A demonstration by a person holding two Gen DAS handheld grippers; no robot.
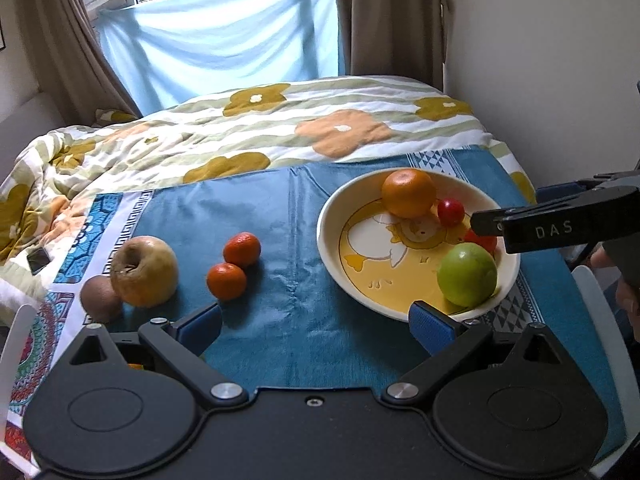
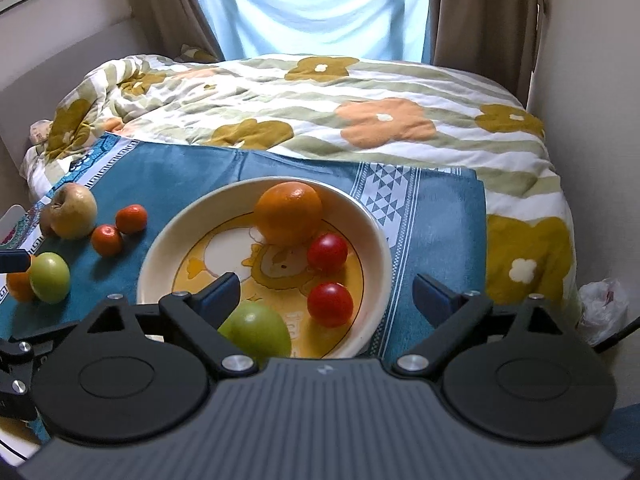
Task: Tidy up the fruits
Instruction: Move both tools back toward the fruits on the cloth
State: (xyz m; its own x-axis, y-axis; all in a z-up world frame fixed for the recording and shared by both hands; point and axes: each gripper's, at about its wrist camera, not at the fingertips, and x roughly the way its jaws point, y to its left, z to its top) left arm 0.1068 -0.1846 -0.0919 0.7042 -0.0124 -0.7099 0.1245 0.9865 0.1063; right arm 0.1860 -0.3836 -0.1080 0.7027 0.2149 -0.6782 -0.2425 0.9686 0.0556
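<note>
Left wrist view: my left gripper [image 1: 316, 322], jaws spread and empty, sits nearest the two tangerines [image 1: 234, 266] lying left of the bowl [image 1: 416, 240] on the blue cloth, ahead-left of it; my right gripper [image 2: 326, 296], also spread, hovers over that bowl

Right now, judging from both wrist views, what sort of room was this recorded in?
Most likely a bedroom at home: a bed under a flowered duvet, curtains at a window behind it, and a blue cloth spread over the bed's near end, serving as a surface for the fruit bowl.
</note>
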